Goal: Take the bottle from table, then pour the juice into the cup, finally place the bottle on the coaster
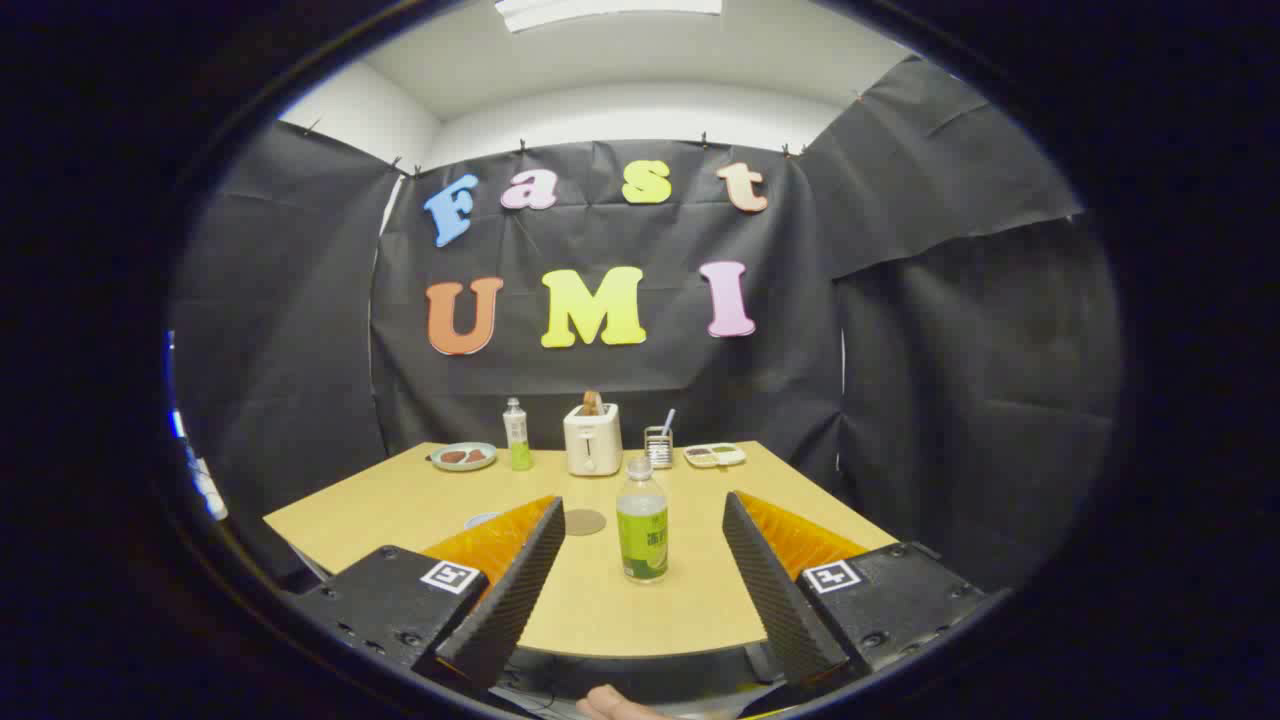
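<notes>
Booth enclosed by black cloth wall (pixel 620 360), creased, hung in panels behind and to either side of the table, clipped along its top edge. Above the cloth, a white room wall (pixel 640 115) and white ceiling; a bright ceiling light panel (pixel 608 10) directly over the table's far end. Light-wood table (pixel 400 500), matte top, evenly lit with soft shadows. Left of the table, a narrow gap between cloth panels lets white wall show through. Floor hidden below the table's near edge.
</notes>
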Available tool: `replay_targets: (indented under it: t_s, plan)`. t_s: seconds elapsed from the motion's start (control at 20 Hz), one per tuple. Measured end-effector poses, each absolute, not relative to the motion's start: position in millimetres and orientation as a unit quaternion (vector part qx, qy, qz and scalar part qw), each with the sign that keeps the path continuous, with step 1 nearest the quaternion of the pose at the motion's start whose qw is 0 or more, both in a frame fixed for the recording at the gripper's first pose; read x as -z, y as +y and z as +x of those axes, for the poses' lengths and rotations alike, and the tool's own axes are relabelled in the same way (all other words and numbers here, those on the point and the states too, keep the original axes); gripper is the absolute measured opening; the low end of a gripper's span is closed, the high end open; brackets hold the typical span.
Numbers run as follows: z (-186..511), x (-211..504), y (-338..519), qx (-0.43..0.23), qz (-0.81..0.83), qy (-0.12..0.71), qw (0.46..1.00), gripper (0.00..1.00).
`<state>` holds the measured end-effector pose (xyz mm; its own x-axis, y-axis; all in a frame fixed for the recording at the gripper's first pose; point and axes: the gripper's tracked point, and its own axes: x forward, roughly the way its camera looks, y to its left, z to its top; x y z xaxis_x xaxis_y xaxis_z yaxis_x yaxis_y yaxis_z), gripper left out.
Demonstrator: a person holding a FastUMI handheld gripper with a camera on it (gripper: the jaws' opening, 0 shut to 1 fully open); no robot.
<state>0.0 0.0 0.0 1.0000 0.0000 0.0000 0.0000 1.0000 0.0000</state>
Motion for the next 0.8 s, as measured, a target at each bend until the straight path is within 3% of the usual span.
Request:
replay_targets:
  t_s: [0.8]
  plan:
    - [7.7, 5.5, -3.4, 0.006, -0.003, -0.001, 1.0, 1.0]
